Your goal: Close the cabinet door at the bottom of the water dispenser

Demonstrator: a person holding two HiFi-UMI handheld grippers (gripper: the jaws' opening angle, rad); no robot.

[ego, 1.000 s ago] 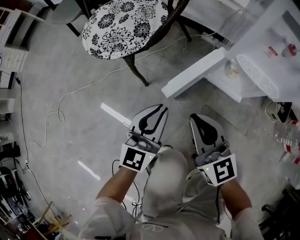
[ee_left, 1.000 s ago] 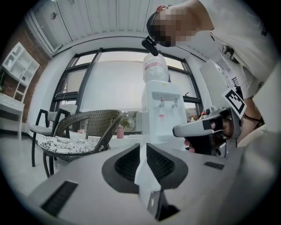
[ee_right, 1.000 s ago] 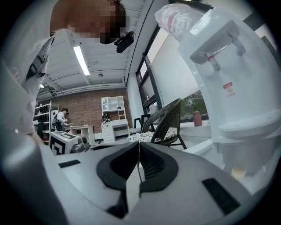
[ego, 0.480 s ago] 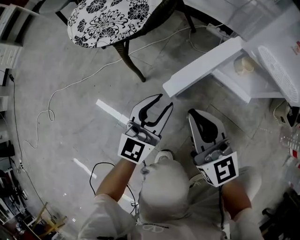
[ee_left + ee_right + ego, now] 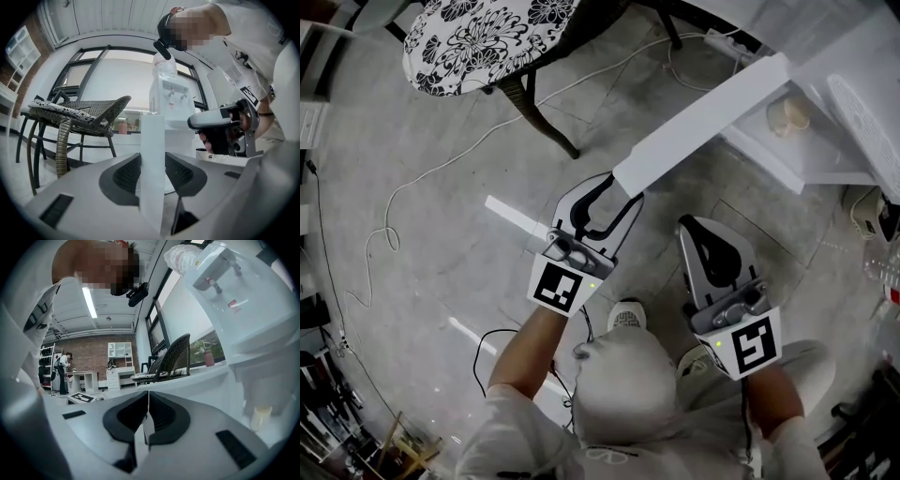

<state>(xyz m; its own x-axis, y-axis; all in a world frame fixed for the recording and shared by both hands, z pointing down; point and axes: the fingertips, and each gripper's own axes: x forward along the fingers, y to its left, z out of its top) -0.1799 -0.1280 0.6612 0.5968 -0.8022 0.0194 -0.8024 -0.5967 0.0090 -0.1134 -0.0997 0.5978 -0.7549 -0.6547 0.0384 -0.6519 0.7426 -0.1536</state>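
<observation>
The white cabinet door (image 5: 703, 117) stands swung open from the bottom of the water dispenser (image 5: 853, 84), with a pale cup (image 5: 789, 114) in the open compartment. My left gripper (image 5: 619, 192) is at the door's free end. Its jaws have just been opening, and in the left gripper view the door's edge (image 5: 152, 154) stands upright between the pads; the left gripper (image 5: 152, 171) is open. To the right and short of the door, my right gripper (image 5: 696, 230) is shut on nothing. In the right gripper view the right gripper (image 5: 147, 413) has its pads together, with the dispenser (image 5: 243, 301) ahead on the right.
A wicker chair with a flowered cushion (image 5: 478, 37) stands at the back left. A thin cable (image 5: 389, 220) loops over the grey floor, and a power strip (image 5: 727, 42) lies behind the door. Bottles (image 5: 886, 267) stand at the right edge. My shoe (image 5: 625, 316) is below the grippers.
Both grippers have dropped lower and closer to the door. The left jaws went from nearly shut to open, and the door's end now sits between them. The right jaws stayed shut.
</observation>
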